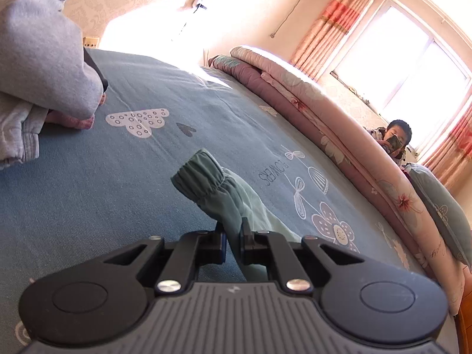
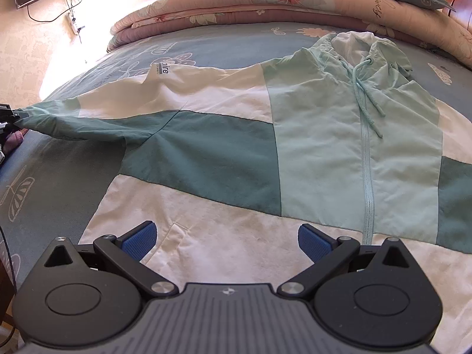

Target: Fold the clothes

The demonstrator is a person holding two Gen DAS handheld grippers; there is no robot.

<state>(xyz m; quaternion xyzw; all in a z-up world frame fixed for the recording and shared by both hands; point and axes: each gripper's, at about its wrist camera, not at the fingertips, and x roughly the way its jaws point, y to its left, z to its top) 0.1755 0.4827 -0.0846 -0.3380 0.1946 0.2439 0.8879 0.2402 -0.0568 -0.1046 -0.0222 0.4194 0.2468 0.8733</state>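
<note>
Left wrist view: left hand-held gripper point(image 1: 233, 243) is clamped tight on the elastic-cuffed green sleeve point(image 1: 206, 177), lifted off the blue floral bed sheet point(image 1: 88, 194).

Right wrist view: right hand-held gripper point(image 2: 227, 240) gapes wide, holding nothing, over the mint, white and teal zip-up hooded jacket point(image 2: 295, 153), spread flat mid-bed.

Two wrist cameras, both low over the bed point(image 1: 88, 191).

The left view skims close along the sheet, facing the folded quilt point(image 1: 339, 124) and window point(image 1: 398, 67). The right view sits higher, looking down across the spread jacket point(image 2: 318, 135) toward the quilt. Both share the jacket's sleeve point(image 1: 212, 183), quilt and sheet.
</note>
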